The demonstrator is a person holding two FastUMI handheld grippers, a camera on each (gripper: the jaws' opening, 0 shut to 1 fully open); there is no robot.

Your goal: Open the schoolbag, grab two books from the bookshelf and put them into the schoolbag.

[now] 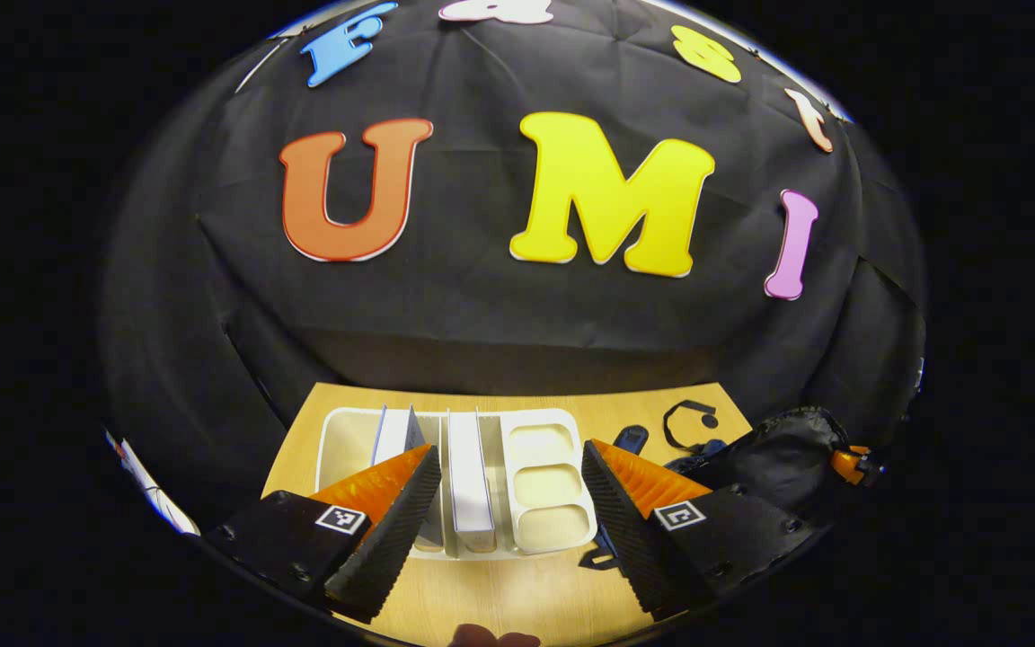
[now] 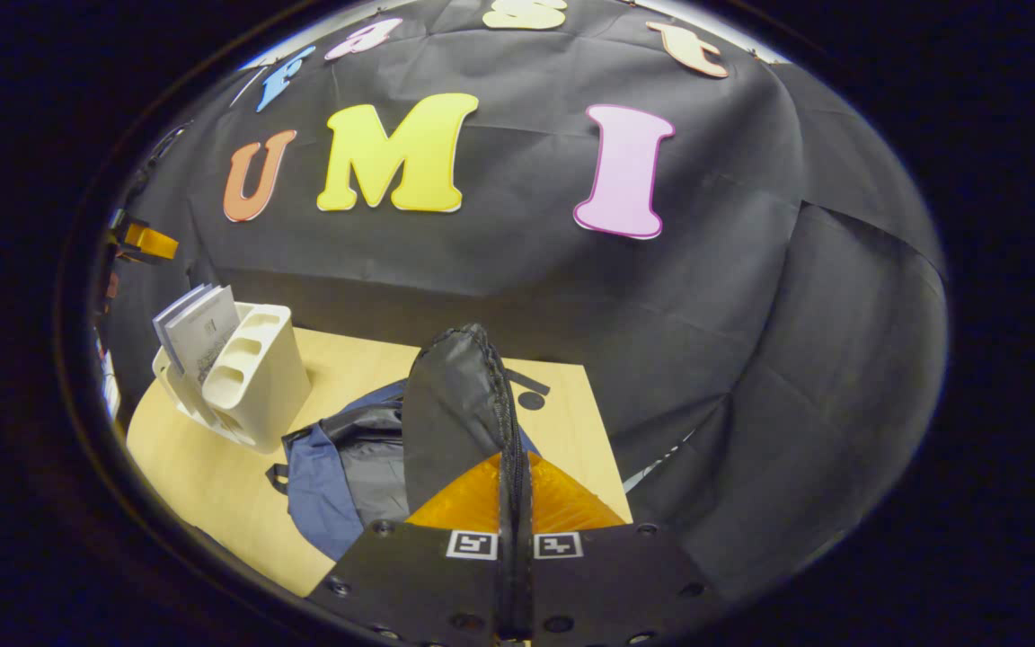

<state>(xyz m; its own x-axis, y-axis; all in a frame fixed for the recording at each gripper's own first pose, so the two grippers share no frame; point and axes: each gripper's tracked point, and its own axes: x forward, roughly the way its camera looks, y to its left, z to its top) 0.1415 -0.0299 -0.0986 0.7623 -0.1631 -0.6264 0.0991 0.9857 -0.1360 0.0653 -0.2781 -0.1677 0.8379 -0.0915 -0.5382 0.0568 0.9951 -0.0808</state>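
Left tool (image 1: 510, 490) spread wide above cream bookshelf (image 1: 540, 530) holding 2 books (image 1: 468, 481), right tool (image 2: 515, 503) pinching raised schoolbag flap (image 2: 459, 404), schoolbag (image 2: 338, 467) at 9 o'clock on wooden counter (image 2: 203, 467), right gripper view showing flap's zipper edge clamped.

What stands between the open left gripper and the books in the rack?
Nothing visible does. The left gripper is open, aimed at the upright books in the white rack, with bare table between them.

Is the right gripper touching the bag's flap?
Touching. The right gripper view shows the right gripper with jaws closed on the zippered edge of the flap, holding it up.
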